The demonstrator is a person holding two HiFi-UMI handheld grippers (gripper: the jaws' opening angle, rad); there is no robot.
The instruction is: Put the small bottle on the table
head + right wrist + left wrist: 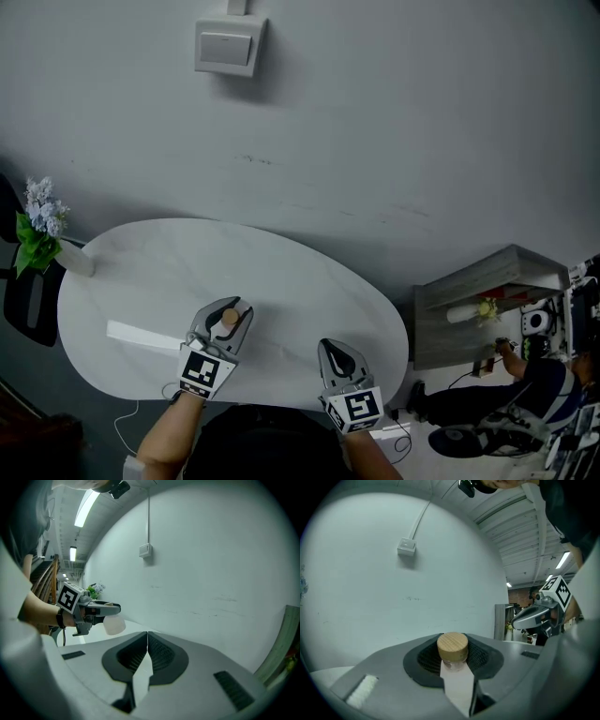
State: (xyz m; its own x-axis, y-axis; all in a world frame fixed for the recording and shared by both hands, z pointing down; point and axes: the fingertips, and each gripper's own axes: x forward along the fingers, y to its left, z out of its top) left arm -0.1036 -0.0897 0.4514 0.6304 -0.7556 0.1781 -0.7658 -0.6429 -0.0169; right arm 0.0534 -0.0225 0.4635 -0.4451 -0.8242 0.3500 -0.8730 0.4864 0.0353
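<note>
Left tongs (453, 658) grip small bottle (453, 646) by neck; right tongs (147, 637) closed, empty; only right gripper view shows bottle's body

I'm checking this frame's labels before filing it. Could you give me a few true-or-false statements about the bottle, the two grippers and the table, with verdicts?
1. The left gripper is clamped on the small bottle. True.
2. The right gripper holds a second bottle. False: its jaws are together with nothing between them.
3. In the head view, a vase of flowers stands at the left end of the table. True.
4. The small bottle is uncapped. False: a wooden stopper sits on top of it.
</note>
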